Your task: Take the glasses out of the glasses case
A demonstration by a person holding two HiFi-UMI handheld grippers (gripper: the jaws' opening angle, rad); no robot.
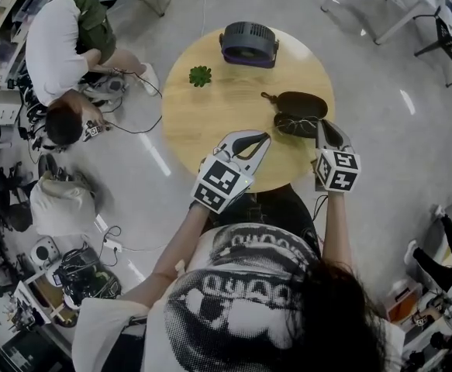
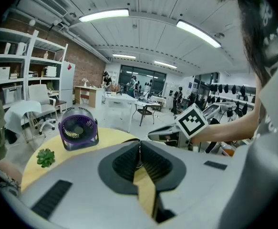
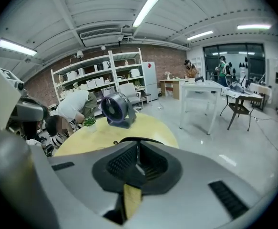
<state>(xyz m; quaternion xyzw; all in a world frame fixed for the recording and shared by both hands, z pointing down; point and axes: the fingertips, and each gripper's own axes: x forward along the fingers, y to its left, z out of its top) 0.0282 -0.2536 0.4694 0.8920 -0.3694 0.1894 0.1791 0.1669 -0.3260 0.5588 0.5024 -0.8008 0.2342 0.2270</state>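
Note:
A dark glasses case [image 1: 303, 103] lies open at the right of the round wooden table [image 1: 210, 122]. The glasses [image 1: 294, 124] show as thin dark rims in the case's near half. My right gripper [image 1: 320, 124] is at the case's right edge. In the right gripper view its jaws [image 3: 138, 149] are shut on a thin dark curved piece [image 3: 150, 140] that looks like the glasses' frame. My left gripper [image 1: 263, 137] hovers just left of the case. In the left gripper view its pads [image 2: 139, 147] meet, and I see nothing held between them.
A purple-grey desk fan [image 1: 249, 43] stands at the table's far edge, with a small green plant [image 1: 200, 74] to its left. A person [image 1: 59, 45] crouches on the floor to the left among cables and gear. White tables and chairs stand further off.

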